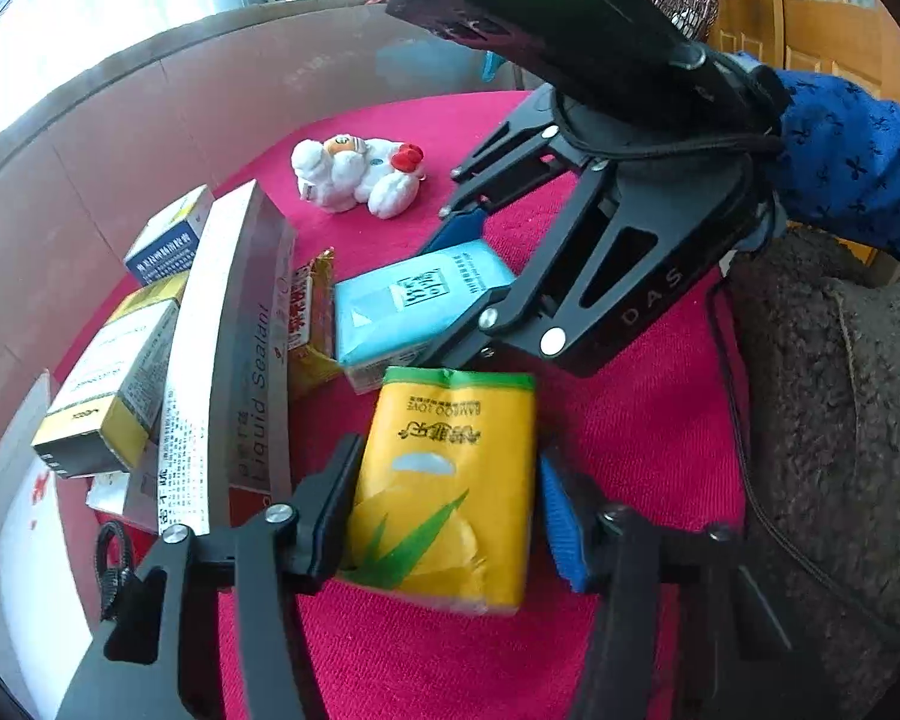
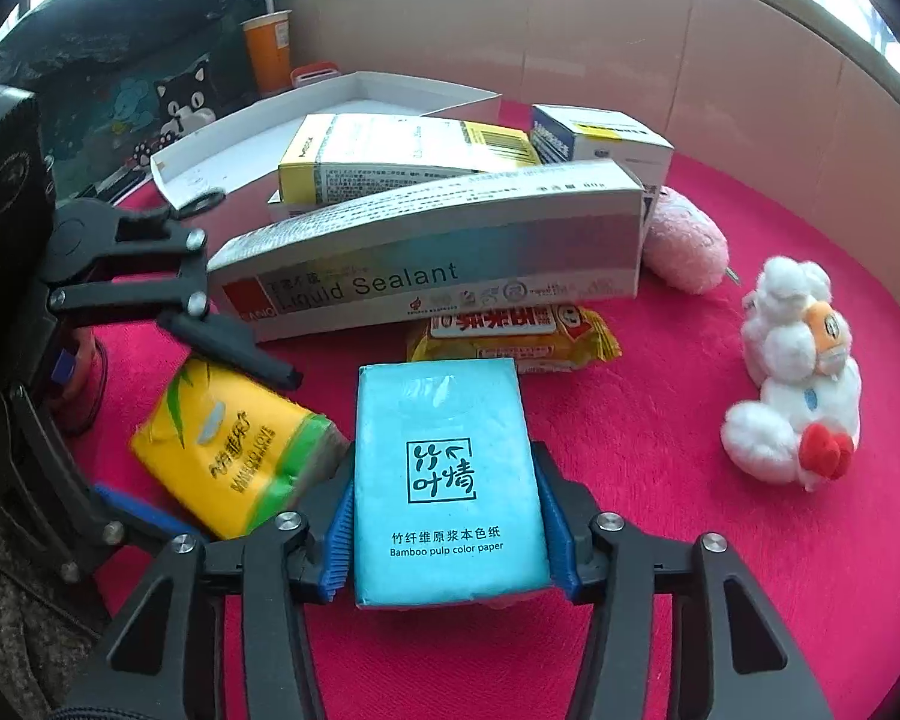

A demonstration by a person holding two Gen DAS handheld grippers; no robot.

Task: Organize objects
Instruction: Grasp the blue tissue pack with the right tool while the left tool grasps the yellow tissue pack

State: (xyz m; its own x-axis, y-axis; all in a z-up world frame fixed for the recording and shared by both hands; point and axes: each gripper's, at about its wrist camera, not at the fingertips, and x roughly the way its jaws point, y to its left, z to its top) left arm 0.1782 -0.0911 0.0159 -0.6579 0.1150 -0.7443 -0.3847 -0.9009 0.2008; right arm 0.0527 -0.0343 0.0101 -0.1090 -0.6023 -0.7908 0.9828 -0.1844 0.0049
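Observation:
In the left wrist view a yellow tissue pack [image 1: 450, 480] lies on the red cloth, and my left gripper [image 1: 447, 462] is shut on its two long sides. Just beyond it sits a blue tissue pack [image 1: 408, 300], held by my right gripper [image 1: 438, 294]. The right wrist view shows the blue tissue pack [image 2: 444, 480] flat on the cloth, with the right gripper [image 2: 444, 474] shut and both blue pads [image 2: 339, 534] against its sides. To its left the yellow tissue pack [image 2: 234, 450] lies at an angle inside the left gripper [image 2: 240, 456].
Behind the packs are a long Liquid Sealant box [image 2: 426, 264], a yellow-and-white box [image 2: 390, 156], a blue-and-white box [image 2: 600, 132] and a snack packet [image 2: 510, 330]. A white plush toy [image 2: 792, 384] and a pink plush [image 2: 684, 246] lie right. A white open tray [image 2: 330, 102] stands behind.

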